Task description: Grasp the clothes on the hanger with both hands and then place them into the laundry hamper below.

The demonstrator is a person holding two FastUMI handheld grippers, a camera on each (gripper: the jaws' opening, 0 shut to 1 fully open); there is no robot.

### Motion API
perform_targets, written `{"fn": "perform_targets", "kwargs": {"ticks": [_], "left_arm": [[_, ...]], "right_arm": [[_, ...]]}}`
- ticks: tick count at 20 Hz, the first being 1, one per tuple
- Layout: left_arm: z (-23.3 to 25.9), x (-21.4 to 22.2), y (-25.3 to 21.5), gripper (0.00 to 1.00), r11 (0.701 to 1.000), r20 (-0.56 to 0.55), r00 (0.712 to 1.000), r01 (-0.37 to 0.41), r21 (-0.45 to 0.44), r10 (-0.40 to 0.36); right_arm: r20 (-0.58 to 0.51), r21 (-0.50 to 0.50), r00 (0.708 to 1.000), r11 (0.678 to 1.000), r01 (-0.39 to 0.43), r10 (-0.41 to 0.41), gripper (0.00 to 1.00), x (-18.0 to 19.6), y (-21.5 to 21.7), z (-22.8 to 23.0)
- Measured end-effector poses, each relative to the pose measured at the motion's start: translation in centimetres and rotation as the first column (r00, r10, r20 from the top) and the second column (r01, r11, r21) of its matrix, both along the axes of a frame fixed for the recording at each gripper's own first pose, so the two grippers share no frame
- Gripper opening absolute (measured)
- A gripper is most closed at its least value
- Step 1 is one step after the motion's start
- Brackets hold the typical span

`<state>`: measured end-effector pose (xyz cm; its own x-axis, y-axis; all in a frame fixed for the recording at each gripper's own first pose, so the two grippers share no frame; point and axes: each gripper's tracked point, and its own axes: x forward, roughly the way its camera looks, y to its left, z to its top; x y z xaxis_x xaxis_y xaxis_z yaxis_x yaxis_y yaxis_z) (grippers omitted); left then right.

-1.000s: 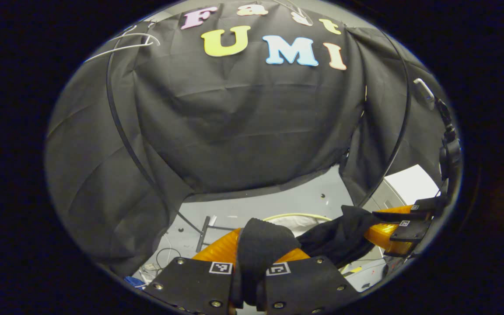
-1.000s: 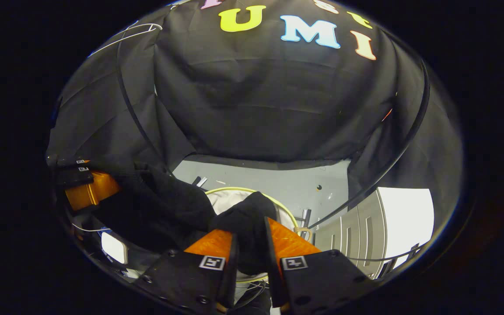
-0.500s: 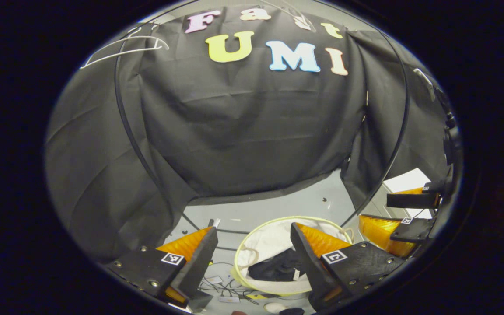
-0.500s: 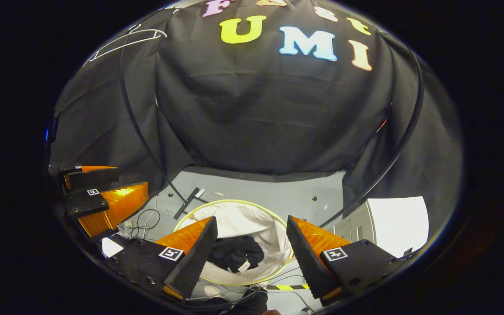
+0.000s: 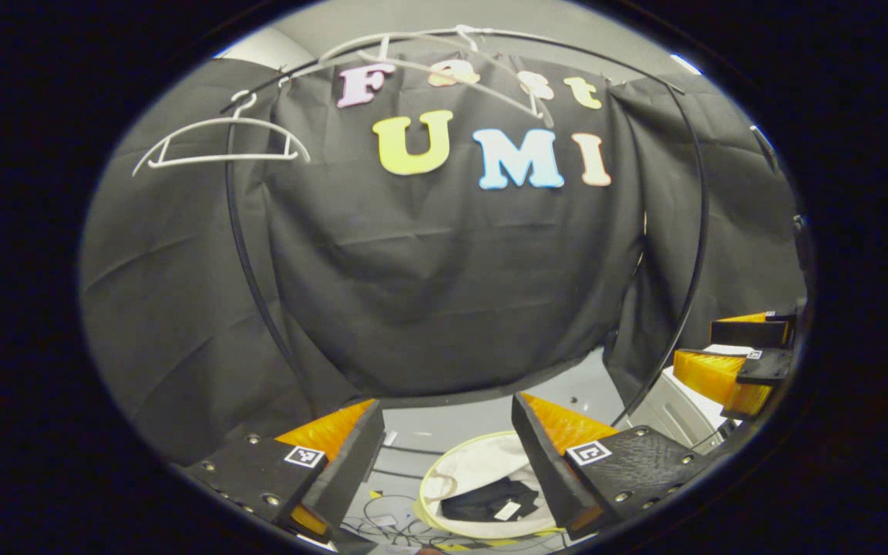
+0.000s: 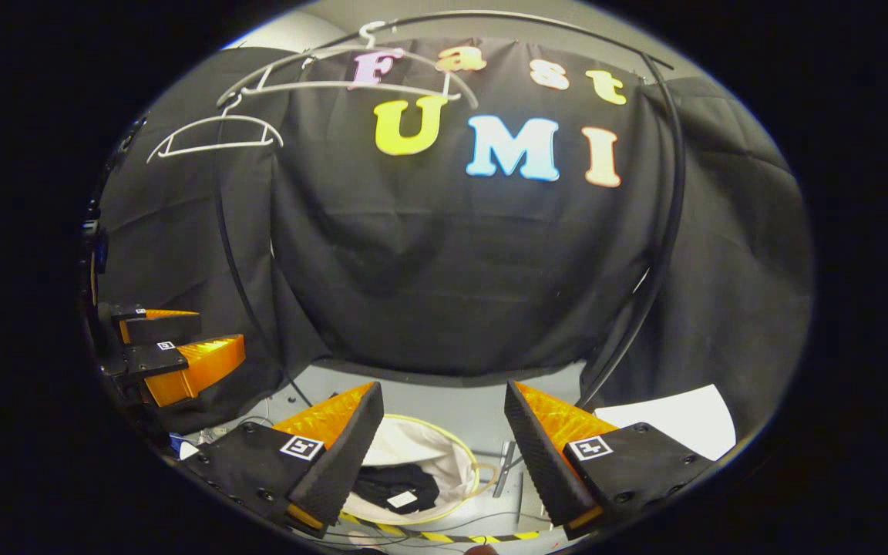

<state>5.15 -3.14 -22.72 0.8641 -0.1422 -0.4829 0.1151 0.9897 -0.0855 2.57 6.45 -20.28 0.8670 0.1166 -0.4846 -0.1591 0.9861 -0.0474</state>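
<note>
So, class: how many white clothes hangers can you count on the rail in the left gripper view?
2, possibly more. One white hanger hangs bare at the upper left; a second hanger hangs at the top centre, where thin overlapping white lines may hide a third.

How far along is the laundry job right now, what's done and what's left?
Done: the black garment lies inside the white laundry hamper on the floor, and the white hangers on the rail are bare. In hand: nothing; the left gripper and right gripper are both open and empty above the hamper. Left: nothing obvious beyond pulling the grippers away.
</note>
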Motion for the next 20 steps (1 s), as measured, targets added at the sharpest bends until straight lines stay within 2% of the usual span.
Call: {"fn": "perform_targets", "kwargs": {"ticks": [9, 12, 20], "left_arm": [[12.8, -2.9, -0.9, 0.99, 0.999, 0.233, 0.972, -0.042, -0.017, 0.045], [16.2, -3.6, -1.1, 0.99, 0.998, 0.288, 0.956, -0.057, -0.016, 0.059], [23.1, -9.2, -0.7, 0.99, 0.994, 0.403, 0.909, -0.110, -0.015, 0.107]], "right_arm": [[0.230, 0.035, 0.973, 0.999, -0.007, -0.001, 0.98, -3.2, -5.5, 12.5], [0.288, 0.045, 0.957, 0.999, 0.009, -0.022, 0.97, -4.5, -7.6, 15.1], [0.380, 0.059, 0.922, 0.997, 0.057, -0.075, 0.97, -7.3, -12.6, 19.2]]}}
